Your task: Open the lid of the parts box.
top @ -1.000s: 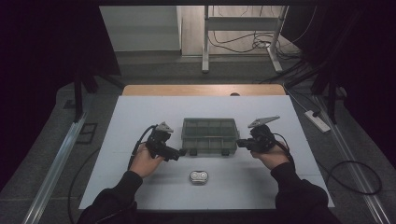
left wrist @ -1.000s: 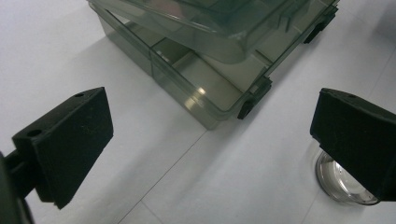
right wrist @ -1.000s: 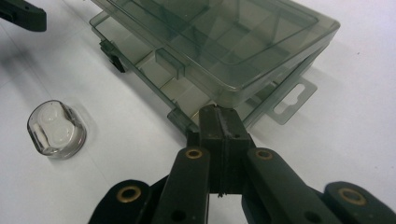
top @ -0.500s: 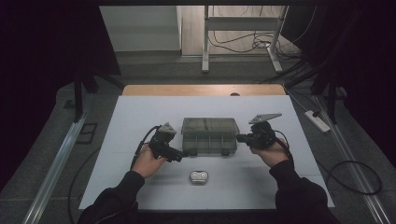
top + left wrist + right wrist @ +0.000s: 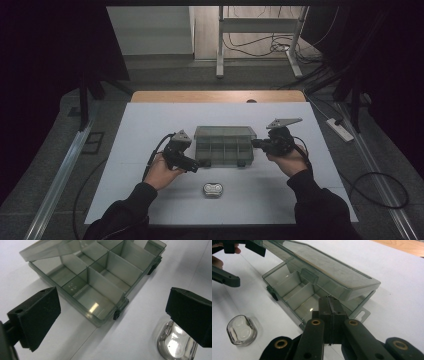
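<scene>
Nearest the person on the white desk [image 5: 150, 130] lies a small clear blister pack [image 5: 213, 189] with two pale round cells, by itself in front of the box and apart from both hands; in the left gripper view it sits just under the right-hand jaw, and in the right gripper view it lies low at the left. The left hand [image 5: 159, 172] holds the left gripper [image 5: 196, 168] just beside the front left corner of a smoky translucent compartment box [image 5: 223, 151]; its jaws stand wide apart with nothing between them, one on either side of that corner in its own view, not touching it. The box rests near the middle of the desk, divided by partitions into several cells that look bare, with dark latches along its front edge. Its lid [image 5: 329, 267] is raised partway, tilted up over the rear of the tray. On the box's right end the right hand [image 5: 286, 160] holds the right gripper [image 5: 256, 143]; its jaws are pressed together close against the box's right edge, and whether they pinch anything there cannot be told. A grey three-cornered plate [image 5: 283, 122] rides on top of that gripper. Past the white sheet a strip of bare wood [image 5: 215, 96] shows at the far edge of the desk, and beyond it a metal frame [image 5: 260, 30] and loose cables [image 5: 250, 47] lie on the floor
</scene>
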The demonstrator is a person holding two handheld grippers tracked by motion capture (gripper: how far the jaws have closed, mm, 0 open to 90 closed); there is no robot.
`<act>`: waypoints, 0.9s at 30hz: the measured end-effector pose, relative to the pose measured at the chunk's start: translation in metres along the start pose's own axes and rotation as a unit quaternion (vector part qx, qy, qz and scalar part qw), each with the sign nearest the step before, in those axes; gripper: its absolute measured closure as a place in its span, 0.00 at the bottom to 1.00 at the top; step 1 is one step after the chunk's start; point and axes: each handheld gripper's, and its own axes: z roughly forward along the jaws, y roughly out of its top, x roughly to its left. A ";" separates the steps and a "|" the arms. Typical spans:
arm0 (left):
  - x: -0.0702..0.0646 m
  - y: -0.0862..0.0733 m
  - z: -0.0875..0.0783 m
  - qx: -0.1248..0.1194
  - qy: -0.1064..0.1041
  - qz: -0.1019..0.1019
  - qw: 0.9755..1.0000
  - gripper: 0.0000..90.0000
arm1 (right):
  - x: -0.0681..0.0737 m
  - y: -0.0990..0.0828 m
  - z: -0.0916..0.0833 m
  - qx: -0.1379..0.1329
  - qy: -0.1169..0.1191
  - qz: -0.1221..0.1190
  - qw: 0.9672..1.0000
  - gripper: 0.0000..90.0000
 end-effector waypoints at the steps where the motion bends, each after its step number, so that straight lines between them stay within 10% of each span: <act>1: 0.000 0.000 0.000 0.001 -0.001 0.002 1.000 0.00 | 0.000 0.000 0.000 -0.001 0.000 0.001 1.000 1.00; 15: -0.007 0.007 0.005 0.001 0.003 0.039 0.999 0.19 | -0.005 0.006 -0.003 -0.014 -0.003 0.005 1.000 1.00; 27: -0.014 0.015 0.015 0.018 -0.011 0.042 0.999 0.60 | -0.006 0.011 -0.002 -0.019 -0.006 0.006 1.000 1.00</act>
